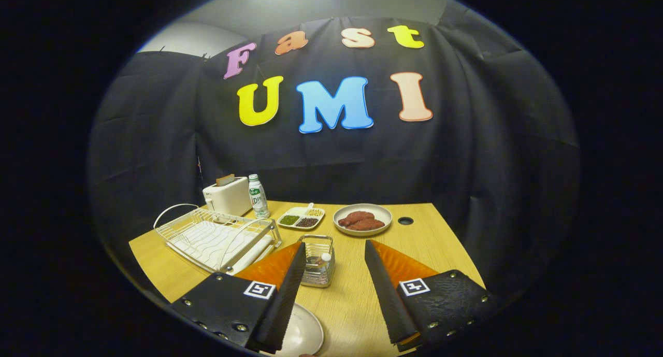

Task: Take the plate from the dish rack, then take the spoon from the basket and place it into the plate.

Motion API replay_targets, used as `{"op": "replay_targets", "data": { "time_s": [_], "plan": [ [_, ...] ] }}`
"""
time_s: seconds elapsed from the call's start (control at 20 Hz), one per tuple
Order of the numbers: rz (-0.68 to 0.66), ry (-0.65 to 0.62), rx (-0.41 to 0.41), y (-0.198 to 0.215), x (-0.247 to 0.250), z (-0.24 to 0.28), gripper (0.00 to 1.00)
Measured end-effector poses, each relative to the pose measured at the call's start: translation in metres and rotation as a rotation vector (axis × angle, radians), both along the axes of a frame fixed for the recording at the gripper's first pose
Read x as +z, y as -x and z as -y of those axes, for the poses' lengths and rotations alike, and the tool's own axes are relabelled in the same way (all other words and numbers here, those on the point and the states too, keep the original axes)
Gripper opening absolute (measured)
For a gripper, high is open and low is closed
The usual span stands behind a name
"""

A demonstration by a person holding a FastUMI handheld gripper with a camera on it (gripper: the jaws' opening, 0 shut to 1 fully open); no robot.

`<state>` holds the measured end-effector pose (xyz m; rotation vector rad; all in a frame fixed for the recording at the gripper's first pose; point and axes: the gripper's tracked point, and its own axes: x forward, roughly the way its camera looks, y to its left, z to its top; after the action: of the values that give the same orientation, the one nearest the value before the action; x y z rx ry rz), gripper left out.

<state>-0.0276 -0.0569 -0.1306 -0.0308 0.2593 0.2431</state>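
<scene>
The fingers of the gripper (334, 266) stand wide apart, holding nothing. The plate (303, 333) lies on the surface (414, 238) beneath the left finger. The basket (317, 261) sits between the fingertips; the spoon (325, 258) seems upright inside. Descend centred, closing on the handle.

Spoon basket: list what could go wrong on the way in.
The gripper is open, and the basket sits just ahead, close to the dish rack; a finger could catch the rack's rim. The basket looks light and may tip or slide. The plate lies under one finger, where a low swing might knock it.
</scene>
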Motion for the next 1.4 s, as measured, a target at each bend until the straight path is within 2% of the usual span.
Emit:
{"op": "replay_targets", "data": {
  "time_s": [0.25, 0.7, 0.8, 0.85, 0.95, 1.35, 1.4],
  "plan": [
    [0.183, 0.067, 0.004, -0.03, -0.005, -0.012, 0.72],
    [0.203, 0.03, -0.014, -0.085, -0.061, -0.032, 0.72],
    [0.158, 0.033, 0.003, -0.091, -0.079, -0.037, 0.59],
    [0.168, 0.011, 0.008, -0.088, -0.071, -0.04, 0.26],
    [0.139, 0.016, 0.021, -0.083, -0.073, -0.044, 0.15],
    [0.118, 0.039, 0.019, -0.079, -0.038, -0.053, 0.14],
    [0.109, 0.039, 0.023, -0.081, -0.035, -0.054, 0.09]
  ]
}}
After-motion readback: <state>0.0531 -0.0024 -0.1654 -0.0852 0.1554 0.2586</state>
